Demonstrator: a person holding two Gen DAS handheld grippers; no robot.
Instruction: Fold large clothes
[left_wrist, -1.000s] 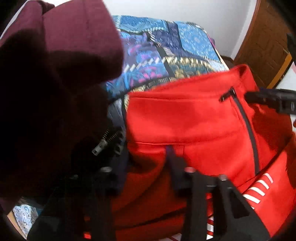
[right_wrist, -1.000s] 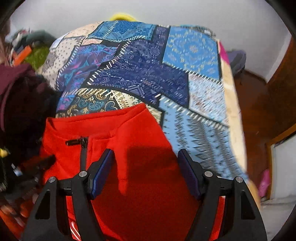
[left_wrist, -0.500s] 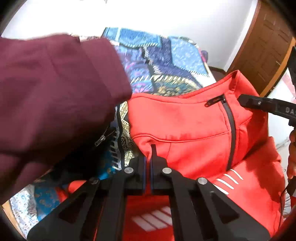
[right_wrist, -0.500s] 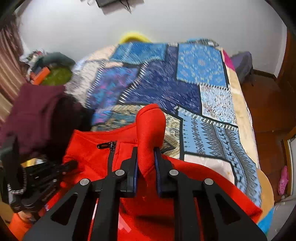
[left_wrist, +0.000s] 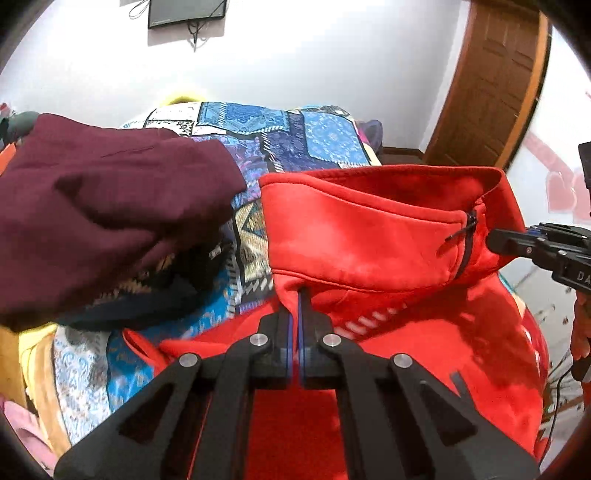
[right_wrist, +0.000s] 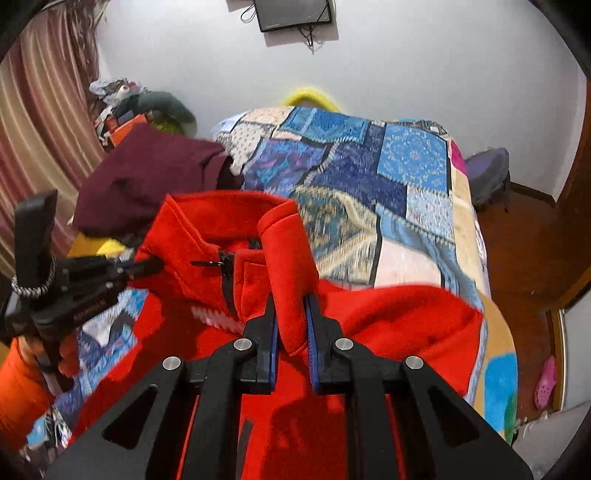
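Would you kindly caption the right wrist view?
Right gripper pinching the red jacket's collar over a patchwork bedspread.

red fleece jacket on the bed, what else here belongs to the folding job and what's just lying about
In the job:
- red fleece zip jacket
- left gripper, shut on its collar seam
- right gripper, shut on a fold of its collar
- patchwork bedspread, the work surface

Lying about:
- maroon garment
- pink shoe on the floor
- wall screen
- purple bag
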